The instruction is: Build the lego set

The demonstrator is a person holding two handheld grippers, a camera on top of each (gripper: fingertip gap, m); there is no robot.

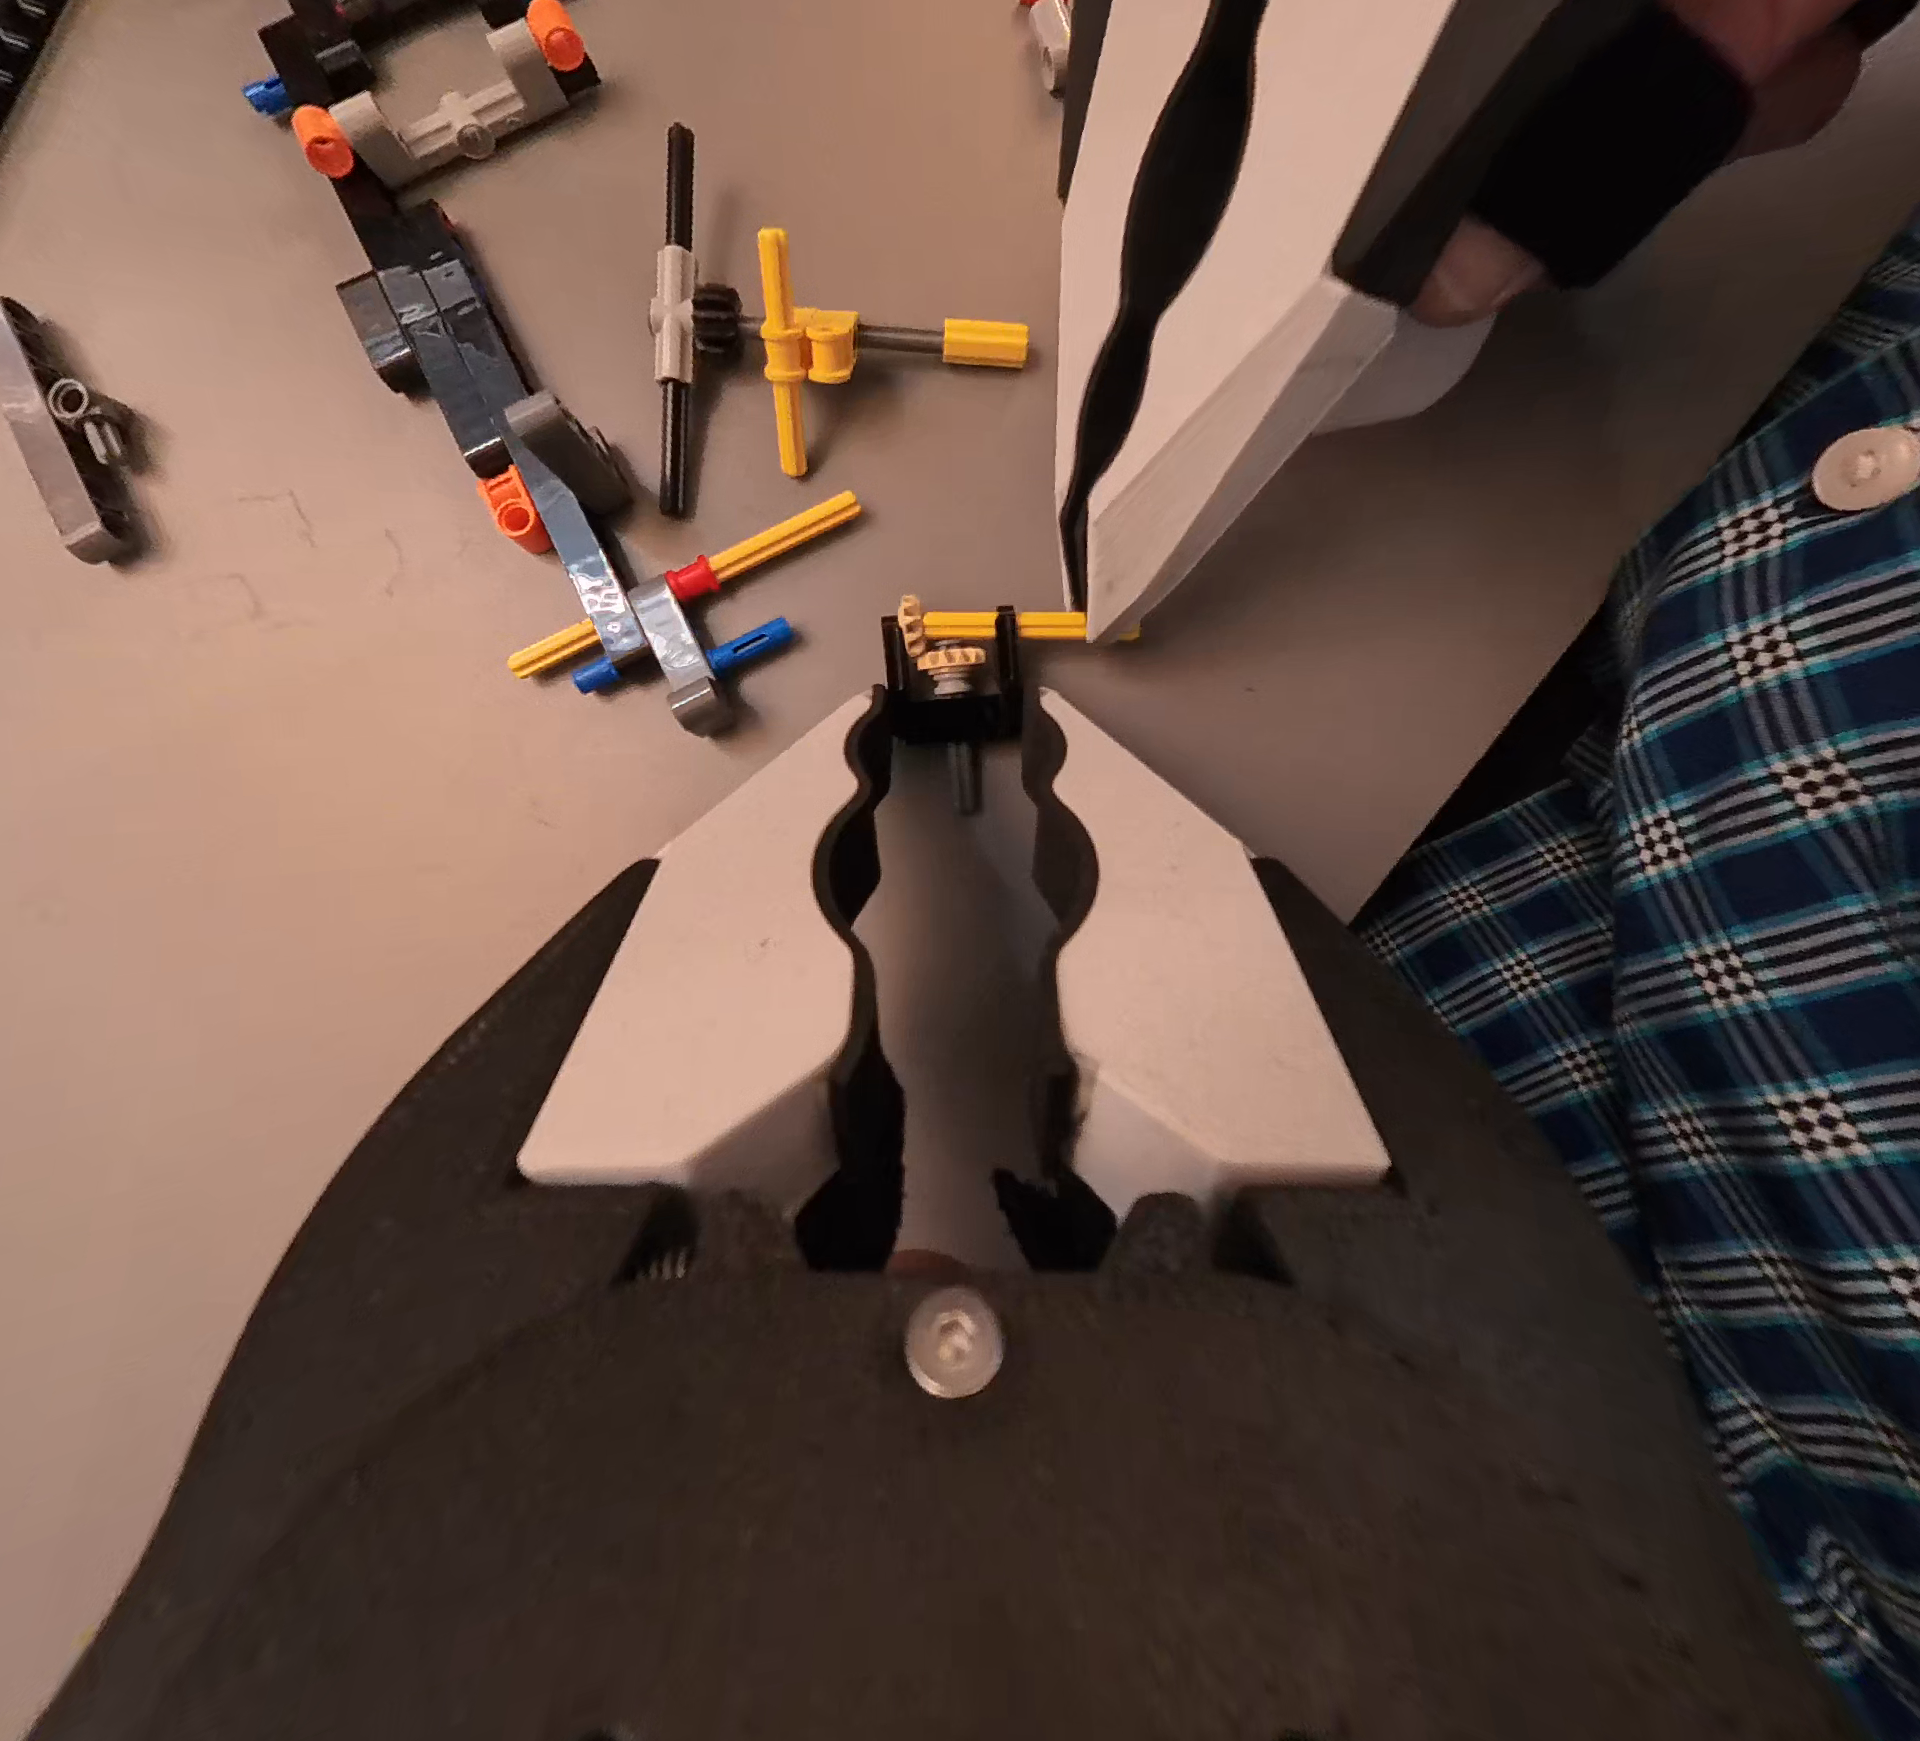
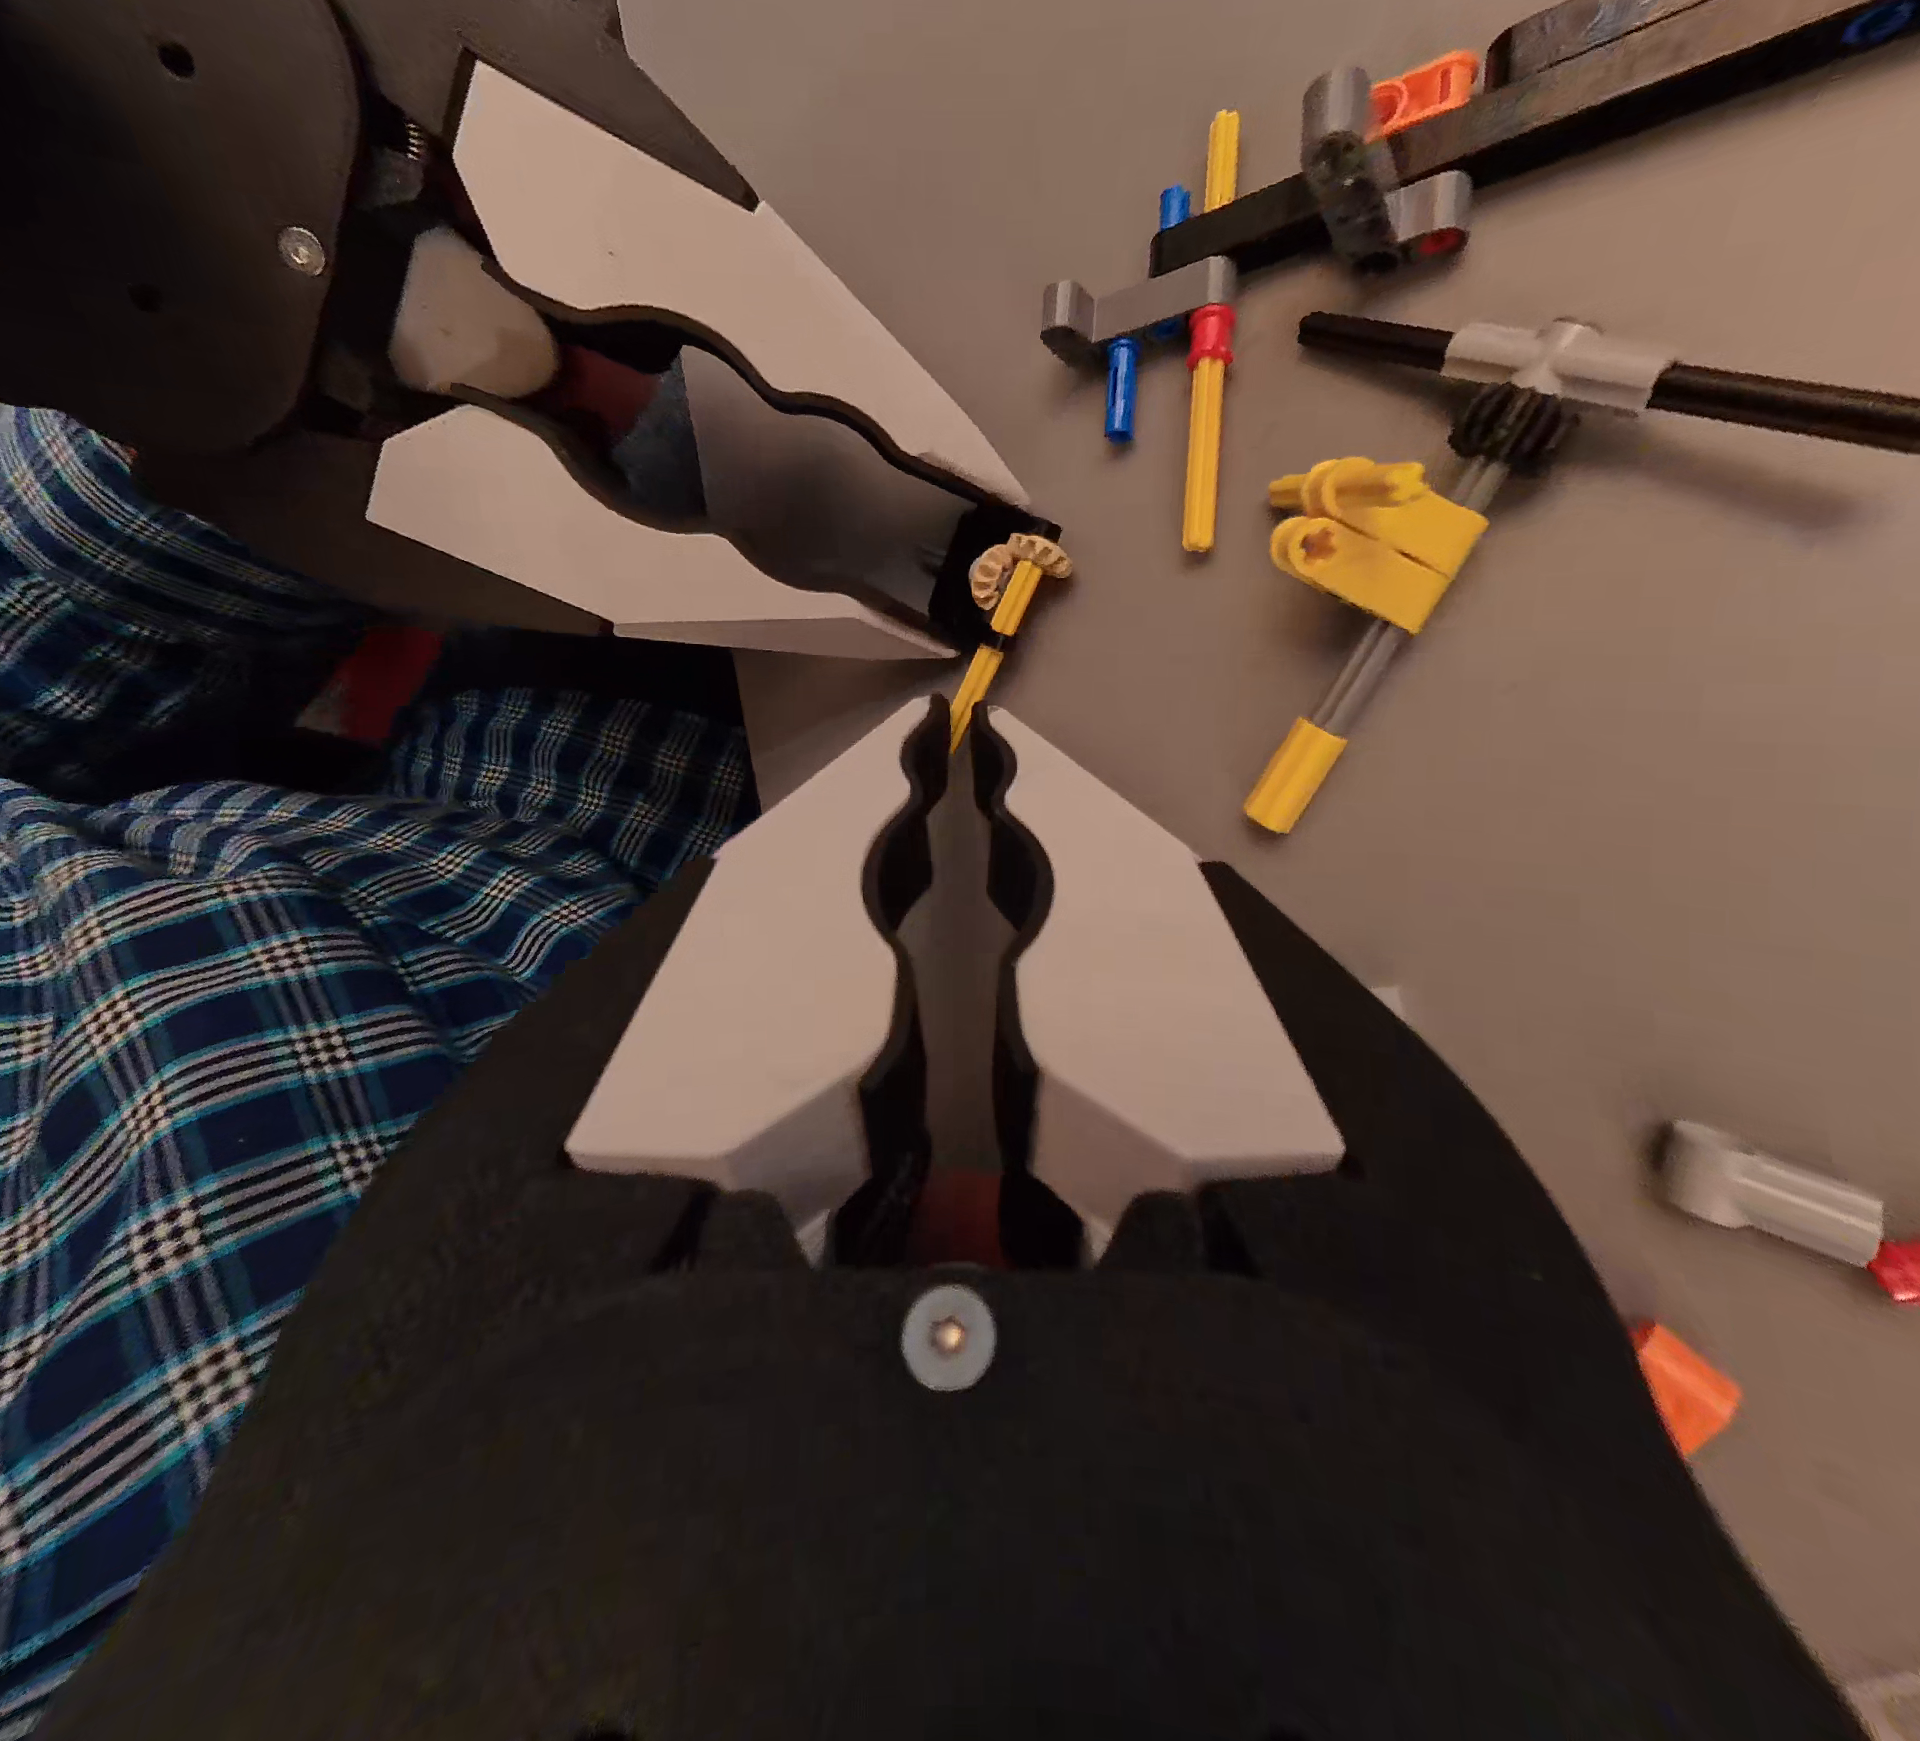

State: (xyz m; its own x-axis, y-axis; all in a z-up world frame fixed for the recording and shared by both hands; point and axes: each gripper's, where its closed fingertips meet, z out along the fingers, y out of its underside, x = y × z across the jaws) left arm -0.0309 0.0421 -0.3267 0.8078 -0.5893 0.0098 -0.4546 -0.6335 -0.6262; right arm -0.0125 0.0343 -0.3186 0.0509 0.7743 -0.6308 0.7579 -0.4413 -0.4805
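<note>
My left gripper (image 1: 954, 704) is shut on a small black frame piece (image 1: 951, 692) that holds two tan bevel gears (image 1: 948, 656) and a grey pin. A yellow axle (image 1: 1023, 623) runs through the frame to the right. My right gripper (image 2: 964, 723) is shut on the free end of that yellow axle (image 2: 987, 657); it also shows in the left wrist view (image 1: 1101, 626), coming in from the upper right. The left gripper shows in the right wrist view (image 2: 982, 579) at upper left, with the black frame (image 2: 961, 574) and gears (image 2: 1013, 561) at its tips. Both are held above the grey table (image 1: 883, 81).
Loose sub-assemblies lie on the table: a yellow and black axle cross with a black gear (image 1: 774, 330), a grey beam with yellow axle, red bush and blue pins (image 1: 665, 626), a long black frame with orange connectors (image 1: 416, 60). A person's plaid shirt (image 1: 1714, 860) is at the right. Only a small space, under 4 cm, lies between the two pairs of fingers.
</note>
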